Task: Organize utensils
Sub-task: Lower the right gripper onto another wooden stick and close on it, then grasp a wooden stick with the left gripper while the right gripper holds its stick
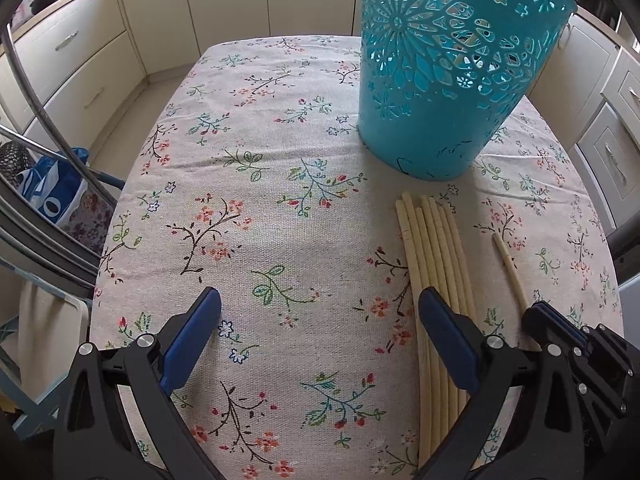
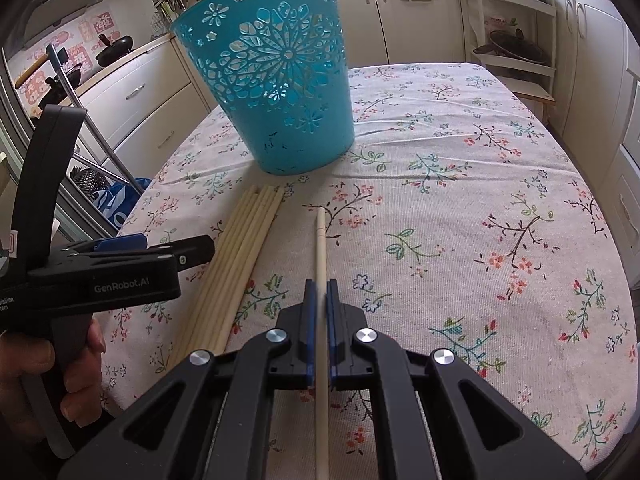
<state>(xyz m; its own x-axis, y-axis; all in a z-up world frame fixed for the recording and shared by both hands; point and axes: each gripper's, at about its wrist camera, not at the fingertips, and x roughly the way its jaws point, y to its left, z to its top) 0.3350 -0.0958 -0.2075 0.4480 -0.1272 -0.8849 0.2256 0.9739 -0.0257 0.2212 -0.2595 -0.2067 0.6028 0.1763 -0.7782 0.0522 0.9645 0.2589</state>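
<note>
Near the teal basket (image 2: 276,80) lies a chopstick bundle (image 2: 236,256). Right gripper (image 2: 320,292) clamps a single chopstick (image 2: 320,240), seemingly lifted; left gripper (image 1: 320,312) gapes wide over the tablecloth (image 1: 256,208).

Right gripper (image 2: 319,292) clamped tight; left gripper (image 1: 320,312) spread wide

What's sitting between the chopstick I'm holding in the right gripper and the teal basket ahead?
Only bare floral tablecloth lies between the single chopstick tip and teal basket, clearest in the right wrist view; the chopstick bundle lies alongside.
</note>
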